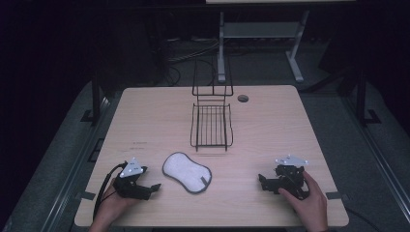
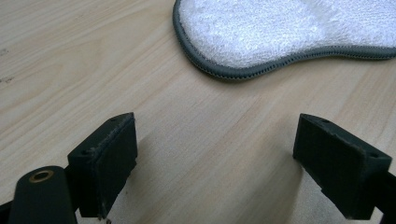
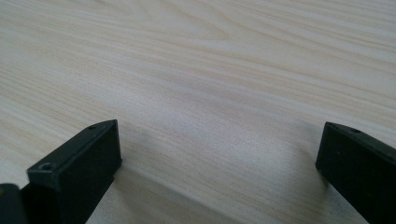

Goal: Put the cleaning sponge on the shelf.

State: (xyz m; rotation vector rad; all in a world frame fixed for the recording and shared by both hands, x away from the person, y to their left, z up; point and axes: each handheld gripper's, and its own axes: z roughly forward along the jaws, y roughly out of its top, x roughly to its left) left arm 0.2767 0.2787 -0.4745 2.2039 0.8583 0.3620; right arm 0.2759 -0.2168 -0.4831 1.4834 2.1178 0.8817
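Observation:
A white terry pad with a grey trim (image 1: 186,172) lies flat on the wooden table (image 1: 145,116), near its front middle. My left gripper (image 1: 151,189) rests at the front left, held by a hand, its jaws wide apart and pointing toward the pad. From the left gripper view, the pad (image 2: 289,32) lies just beyond the open left gripper (image 2: 215,158), with bare wood between the jaws. My right gripper (image 1: 265,182) sits at the front right in the other hand, also open. The right gripper (image 3: 219,163) has nothing but wood between its jaws.
A black wire rack (image 1: 211,123) stands at the table's middle back, a taller wire frame (image 1: 212,79) right behind it. A round cable hole (image 1: 243,98) is at the back right. Desk legs and cables lie on the dark floor beyond.

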